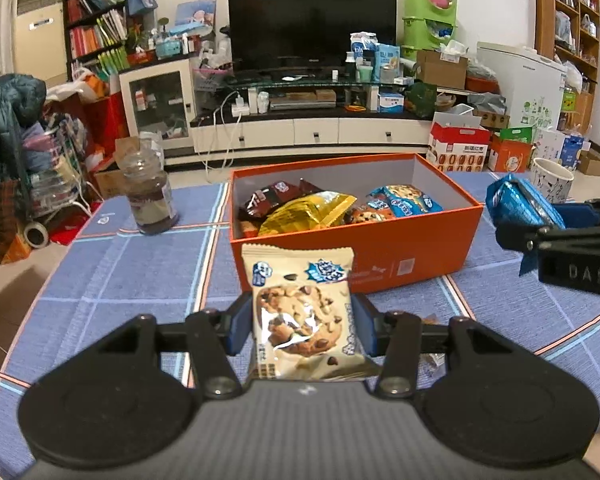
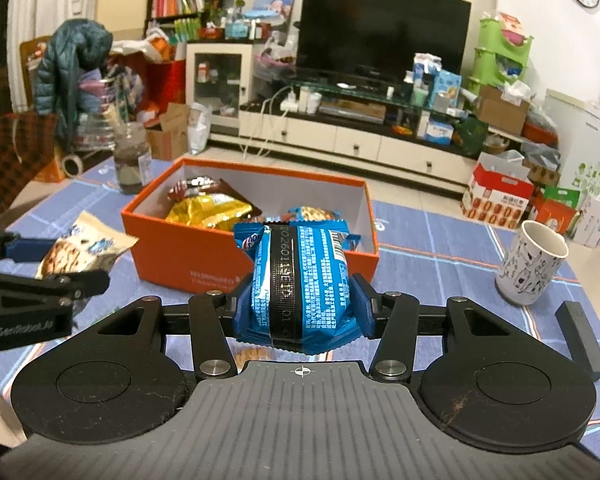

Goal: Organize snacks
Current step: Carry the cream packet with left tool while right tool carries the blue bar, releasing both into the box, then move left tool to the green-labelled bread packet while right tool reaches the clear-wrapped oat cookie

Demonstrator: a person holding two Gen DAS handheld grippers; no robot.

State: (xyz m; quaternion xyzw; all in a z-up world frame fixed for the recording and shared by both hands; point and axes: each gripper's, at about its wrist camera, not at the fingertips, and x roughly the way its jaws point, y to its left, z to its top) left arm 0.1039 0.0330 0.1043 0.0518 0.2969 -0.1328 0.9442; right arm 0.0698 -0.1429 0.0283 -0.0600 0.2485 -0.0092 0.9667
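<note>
Blue-checked cloth covers the counter (image 1: 112,280), and on it, ahead of both claws, sits the orange box (image 1: 380,252), already part-filled with a yellow packet (image 1: 308,212), brown packets and blue ones. Its long axis runs across the left claw's line of sight, its near wall just beyond that claw's tips; from the right claw it lies ahead and a little to the left, seen corner-on.

Both claws carry a load above the counter. The left claw (image 1: 303,330) is clamped on a cream cookie packet (image 1: 302,304), which stands upright between the blue pads. The right claw (image 2: 300,304) is clamped on a blue snack packet (image 2: 300,280), also upright, its printed back seam facing the camera.

By my judgement the left claw is nearer the box, so its packet only needs carrying forward over the near wall; the right must travel forward and leftward.

Only the right wrist view shows the white patterned cup (image 2: 534,266) standing off to that claw's right, clear of its likely path. The left wrist view shows best the glass jar (image 1: 150,196), left of the box.
</note>
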